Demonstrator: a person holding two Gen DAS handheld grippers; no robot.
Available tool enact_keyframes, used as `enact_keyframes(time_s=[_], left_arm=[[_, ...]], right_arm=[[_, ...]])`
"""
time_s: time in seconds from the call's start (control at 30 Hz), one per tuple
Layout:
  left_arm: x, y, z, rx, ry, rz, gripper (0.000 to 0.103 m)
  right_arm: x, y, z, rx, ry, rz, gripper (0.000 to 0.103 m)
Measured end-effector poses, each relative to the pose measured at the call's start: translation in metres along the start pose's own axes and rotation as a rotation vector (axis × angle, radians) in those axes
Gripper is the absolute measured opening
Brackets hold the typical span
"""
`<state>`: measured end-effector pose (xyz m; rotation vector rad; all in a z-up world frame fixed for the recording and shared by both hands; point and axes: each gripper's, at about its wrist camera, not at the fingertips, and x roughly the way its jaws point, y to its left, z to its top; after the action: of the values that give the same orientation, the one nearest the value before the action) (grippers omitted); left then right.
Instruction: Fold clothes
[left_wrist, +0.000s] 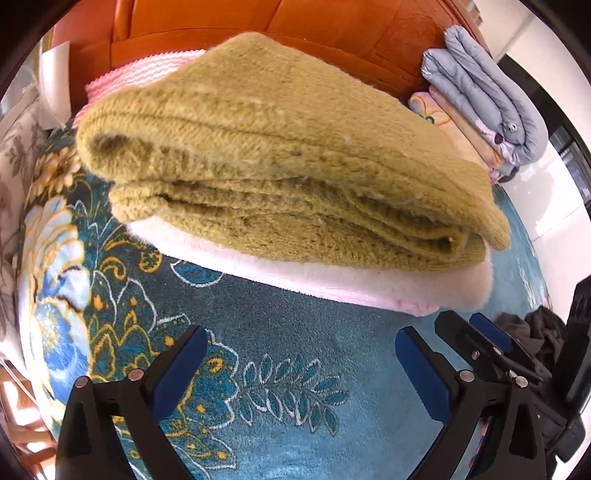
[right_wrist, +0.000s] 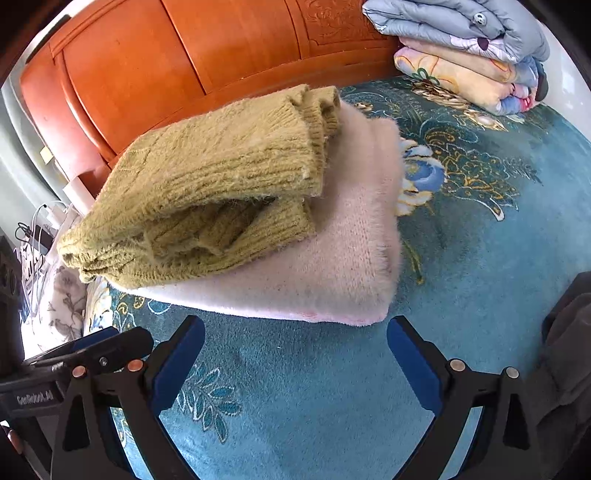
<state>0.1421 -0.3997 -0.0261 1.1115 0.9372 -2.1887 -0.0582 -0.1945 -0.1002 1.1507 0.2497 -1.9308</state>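
Note:
A folded olive-green knit sweater (left_wrist: 280, 162) lies on top of a folded fluffy pale pink sweater (left_wrist: 369, 284) on the teal floral bedspread (left_wrist: 295, 369). The stack also shows in the right wrist view: green sweater (right_wrist: 221, 184), pink sweater (right_wrist: 343, 266). My left gripper (left_wrist: 301, 354) is open and empty, a little in front of the stack. My right gripper (right_wrist: 295, 343) is open and empty, just short of the pink sweater's near edge. The right gripper's tips (left_wrist: 476, 332) show at the right of the left wrist view.
An orange wooden headboard (right_wrist: 184, 55) runs behind the stack. Folded quilts and blankets (right_wrist: 461, 48) are piled at the back right. A dark garment (left_wrist: 535, 336) lies at the right. A pink striped item (left_wrist: 147, 74) sits behind the stack. Cables and a floral pillow (right_wrist: 62, 295) lie left.

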Motion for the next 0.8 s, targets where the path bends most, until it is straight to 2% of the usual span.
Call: enact_keyframes(time_s=[0.1,0.23,0.53,0.8], left_arm=[[-0.002,0.001,-0.003,-0.014,-0.038,0.024,0.103],[-0.006,-0.003,-0.009,0.019,-0.098,0.089,0.103],[-0.011,-0.005,-0.013,0.055,-0.185,0.18,0.103],[-0.005,-0.007,-0.015,0.091,-0.183,0.215,0.103]], right_arm=[[0.0,-0.001,0.0,-0.016,-0.015,0.0,0.099],[-0.001,-0.003,-0.001,-0.037,-0.047,-0.011,0.1],[-0.006,-0.001,-0.002,-0.104,-0.1,-0.03,0.1],[-0.004,0.004,-0.001,-0.131,-0.105,-0.039,0.1]])
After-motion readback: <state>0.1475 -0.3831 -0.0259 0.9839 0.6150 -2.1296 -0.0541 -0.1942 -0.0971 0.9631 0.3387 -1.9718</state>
